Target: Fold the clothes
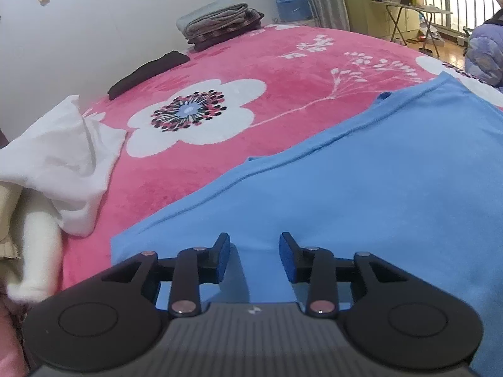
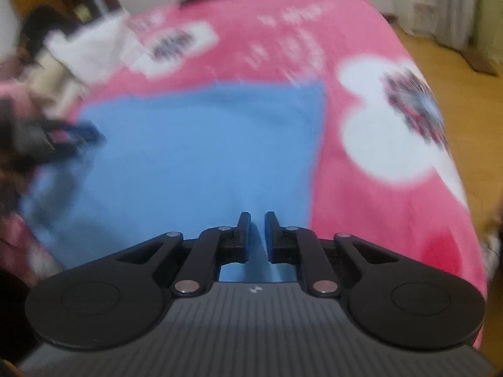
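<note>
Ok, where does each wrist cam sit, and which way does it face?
Left wrist: on the left gripper, jaws apart, looking down over the blue garment toward the folded stack.
Right wrist: on the right gripper, jaws nearly shut, over the same garment; blurred.
Shared: blue garment, pink floral blanket, white cloth.

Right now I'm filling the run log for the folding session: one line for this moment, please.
step: fold blue garment | left gripper: open above it | right gripper: nearly shut, nothing visibly gripped | surface: pink floral blanket
</note>
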Motion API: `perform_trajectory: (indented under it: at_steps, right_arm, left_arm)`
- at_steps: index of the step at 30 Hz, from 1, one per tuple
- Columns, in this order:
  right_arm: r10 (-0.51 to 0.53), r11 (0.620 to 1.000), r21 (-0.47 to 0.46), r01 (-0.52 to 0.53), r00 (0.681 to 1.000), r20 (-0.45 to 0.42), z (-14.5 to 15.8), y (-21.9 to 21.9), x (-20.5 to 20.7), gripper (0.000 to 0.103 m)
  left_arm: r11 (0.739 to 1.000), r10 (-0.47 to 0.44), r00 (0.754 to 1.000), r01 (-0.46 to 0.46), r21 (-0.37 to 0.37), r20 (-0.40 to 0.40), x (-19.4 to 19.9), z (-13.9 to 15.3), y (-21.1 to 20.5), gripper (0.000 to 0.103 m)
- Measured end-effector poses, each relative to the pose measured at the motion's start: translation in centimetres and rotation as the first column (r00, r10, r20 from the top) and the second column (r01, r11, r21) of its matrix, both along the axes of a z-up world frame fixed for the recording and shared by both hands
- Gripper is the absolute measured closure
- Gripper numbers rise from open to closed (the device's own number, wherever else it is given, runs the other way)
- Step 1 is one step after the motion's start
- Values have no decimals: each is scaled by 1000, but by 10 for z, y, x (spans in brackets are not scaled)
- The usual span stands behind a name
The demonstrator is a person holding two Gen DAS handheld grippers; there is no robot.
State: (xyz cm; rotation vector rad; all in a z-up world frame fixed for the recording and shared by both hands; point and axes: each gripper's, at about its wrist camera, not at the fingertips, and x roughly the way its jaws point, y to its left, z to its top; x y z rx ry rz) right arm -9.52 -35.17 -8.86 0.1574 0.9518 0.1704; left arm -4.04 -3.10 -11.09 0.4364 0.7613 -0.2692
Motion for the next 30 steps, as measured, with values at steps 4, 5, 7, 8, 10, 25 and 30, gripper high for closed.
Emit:
perform_trajectory:
  at_steps: [4,5,7,8,10,25,30]
  right_arm:
    - [-162,987,-21,162,987,0,2,-26,-23,93]
    - [-151,988,-22,151,988,23,10,-25,-29,93]
    - [-126,992,-15,127,991,49,20,-20,-39,93]
    - [-117,993,-4,118,992,51,23,-18,-44,93]
    - [-117,993,14,117,992,36,20,-15,-54,93]
    - [-285,935,210,287,958,-37,0,-27,-132,84]
    - [-231,960,157,230,973,-14,-6,-14,-128,81]
  left_arm:
    - [1000,-6,999,5,26,51,-8,10,1,66]
    - [999,-6,998,4,32,66,-11,13,1,66]
    - [1000,0,997,-2,24,75,-17,20,0,66]
    - [1000,1,997,-2,14,74,-20,23,-1,66]
    - [1000,-10,998,10,-1,62,-29,27,-5,66]
    - [963,-267,957,268,-14,-109,-109,5,-65,66]
    - [963,-269,956,271,2,-119,-115,3,-69,66]
